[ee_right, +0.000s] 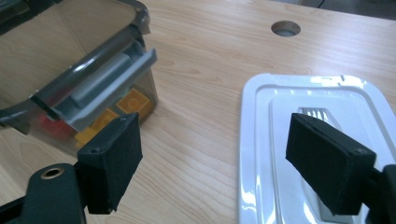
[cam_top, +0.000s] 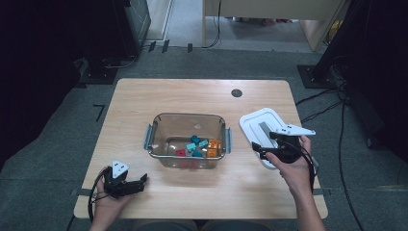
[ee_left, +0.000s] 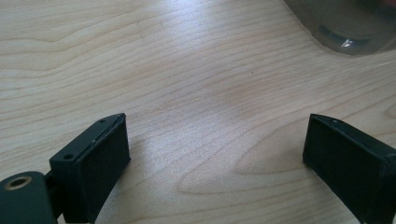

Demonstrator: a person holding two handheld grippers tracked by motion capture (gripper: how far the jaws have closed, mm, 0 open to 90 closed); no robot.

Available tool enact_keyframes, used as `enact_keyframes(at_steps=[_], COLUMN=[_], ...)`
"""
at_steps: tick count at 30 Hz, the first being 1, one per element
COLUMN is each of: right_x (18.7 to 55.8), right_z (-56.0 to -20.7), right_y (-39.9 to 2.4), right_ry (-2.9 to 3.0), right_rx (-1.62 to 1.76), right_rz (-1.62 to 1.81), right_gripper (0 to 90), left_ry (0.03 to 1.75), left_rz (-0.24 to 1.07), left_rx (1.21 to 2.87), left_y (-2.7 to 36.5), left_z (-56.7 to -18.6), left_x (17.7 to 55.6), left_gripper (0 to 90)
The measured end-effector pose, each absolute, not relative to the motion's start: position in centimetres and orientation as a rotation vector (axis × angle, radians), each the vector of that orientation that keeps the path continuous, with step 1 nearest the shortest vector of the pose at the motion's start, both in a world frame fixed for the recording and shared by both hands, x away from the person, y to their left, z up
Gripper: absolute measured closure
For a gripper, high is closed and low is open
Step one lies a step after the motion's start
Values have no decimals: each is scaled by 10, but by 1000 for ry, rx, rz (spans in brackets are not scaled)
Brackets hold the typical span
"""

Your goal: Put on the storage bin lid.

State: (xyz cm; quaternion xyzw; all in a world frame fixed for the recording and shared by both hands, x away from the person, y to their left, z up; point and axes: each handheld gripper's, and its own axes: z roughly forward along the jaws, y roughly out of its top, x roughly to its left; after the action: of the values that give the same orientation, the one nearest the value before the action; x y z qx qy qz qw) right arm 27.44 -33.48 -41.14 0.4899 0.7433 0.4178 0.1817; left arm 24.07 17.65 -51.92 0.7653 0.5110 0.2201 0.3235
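A clear plastic box [cam_top: 159, 126] with grey side latches stands mid-table, holding several small bricks in teal, orange and red [cam_top: 200, 147]. Its white lid [cam_top: 257, 124] lies flat to the right of it. My right gripper [cam_top: 269, 144] hovers over the lid's near left edge, jaws open and empty. In the right gripper view the lid [ee_right: 261, 140] lies under the right jaw, and the box's latch [ee_right: 107, 81] is at the left with orange bricks [ee_right: 135, 100] behind the wall. My left gripper [cam_top: 139, 183] rests low at the front left, open over bare wood [ee_left: 210, 116].
A round cable hole [cam_top: 236, 93] sits in the tabletop at the back, right of centre. The box's corner [ee_left: 345, 28] shows at the top right of the left gripper view. Cables and dark equipment stand on the floor around the table.
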Motion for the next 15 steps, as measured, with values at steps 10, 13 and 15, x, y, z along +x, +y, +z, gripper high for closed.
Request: enact_keyframes(at_steps=[10, 13, 15], right_x=[280, 284, 287], right_z=[-421, -425, -428], right_y=[-351, -355, -358], right_ry=[2078, 2074, 2074], right_rx=[1433, 1436, 1430], right_rz=[1151, 1155, 1156], right_gripper=[206, 247, 282], left_ry=[1341, 1341, 1341], left_rz=[577, 577, 577], left_rx=[2008, 2009, 2008], left_y=[177, 177, 177], left_z=[-519, -519, -519], left_x=[241, 241, 241], left_gripper=[70, 70, 70])
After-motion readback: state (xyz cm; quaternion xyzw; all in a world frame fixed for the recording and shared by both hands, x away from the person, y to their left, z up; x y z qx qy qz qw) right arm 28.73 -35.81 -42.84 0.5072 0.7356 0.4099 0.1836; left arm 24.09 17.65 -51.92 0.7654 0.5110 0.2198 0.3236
